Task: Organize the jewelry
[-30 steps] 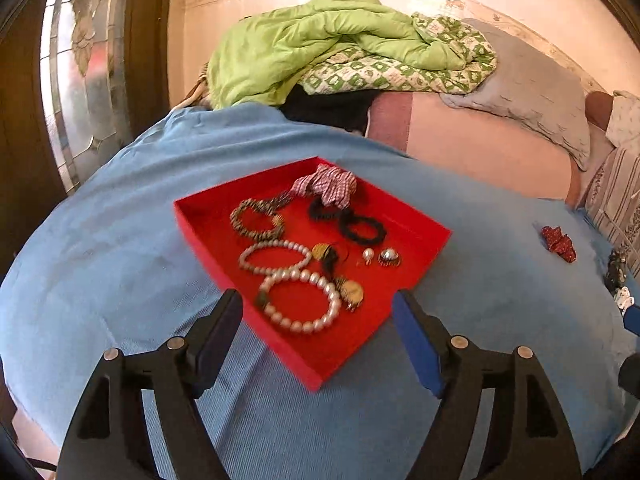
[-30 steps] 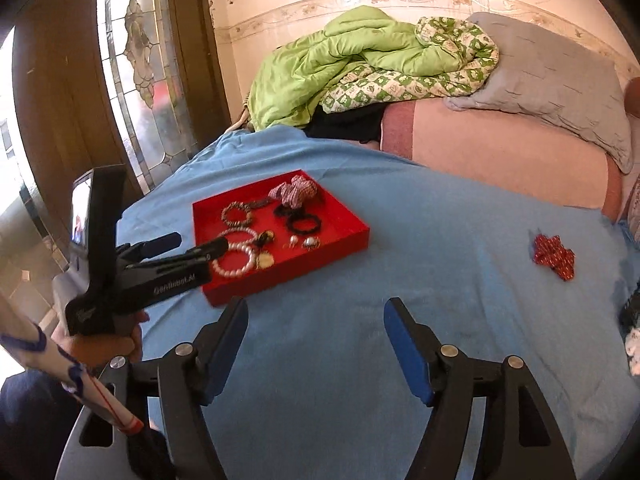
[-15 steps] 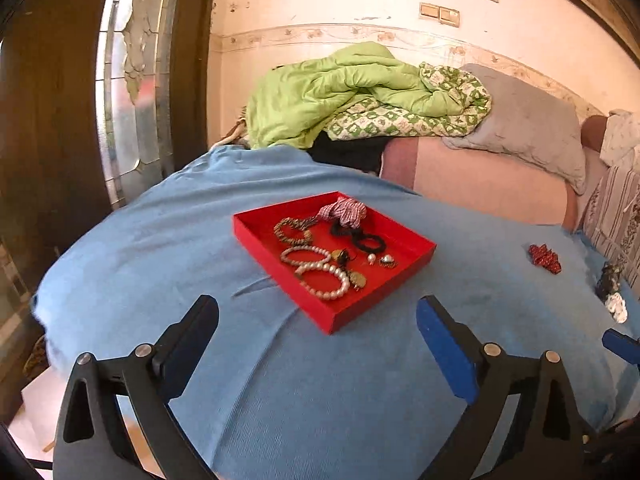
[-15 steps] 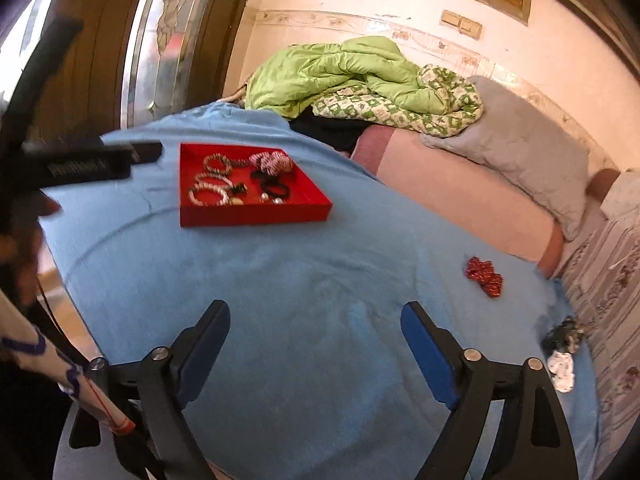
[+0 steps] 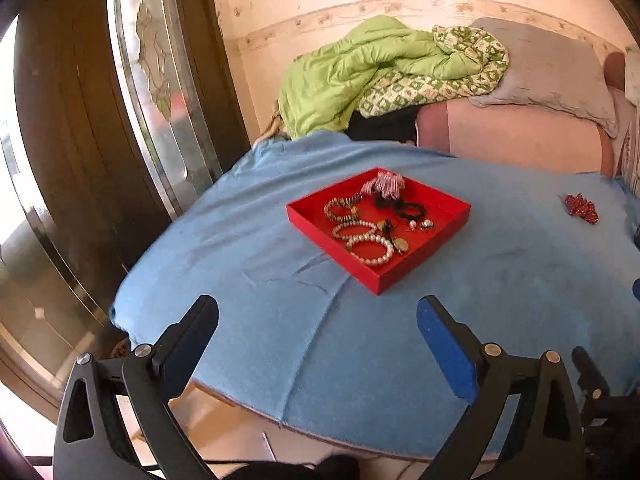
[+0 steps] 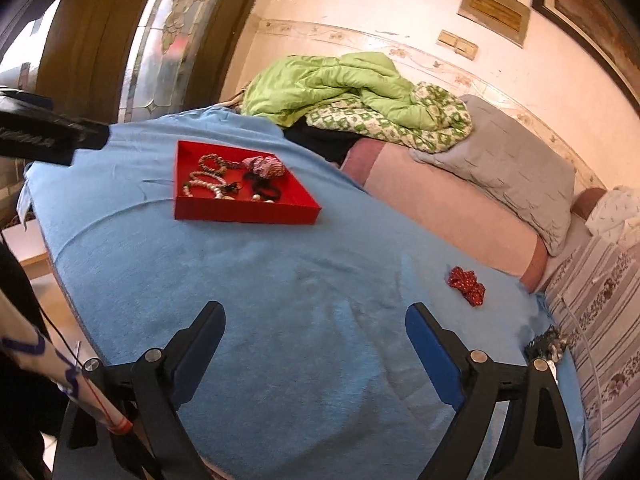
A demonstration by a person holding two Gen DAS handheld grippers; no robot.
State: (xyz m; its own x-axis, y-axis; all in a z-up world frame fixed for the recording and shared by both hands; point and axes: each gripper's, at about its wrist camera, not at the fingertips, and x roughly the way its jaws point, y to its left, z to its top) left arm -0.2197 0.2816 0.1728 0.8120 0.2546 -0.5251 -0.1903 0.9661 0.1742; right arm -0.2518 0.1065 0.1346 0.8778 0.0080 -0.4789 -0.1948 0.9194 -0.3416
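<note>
Left wrist view has your left gripper (image 5: 318, 322) angled down over the blue blanket (image 5: 248, 240), jaws spread wide after opening, nothing between them; your right gripper (image 6: 314, 328) likewise, empty. Ahead sits the red tray (image 5: 332, 238) holding the pearl bracelet (image 5: 370, 250)

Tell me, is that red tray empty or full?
Partly full. The red tray holds pearl bracelets, dark hair ties and a pink scrunchie; bare red floor still shows.

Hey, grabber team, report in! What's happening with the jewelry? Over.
Left gripper and right gripper open, empty. Bracelets sit in red tray. Red scrunchie loose on blue cover. Nothing blocking.
</note>
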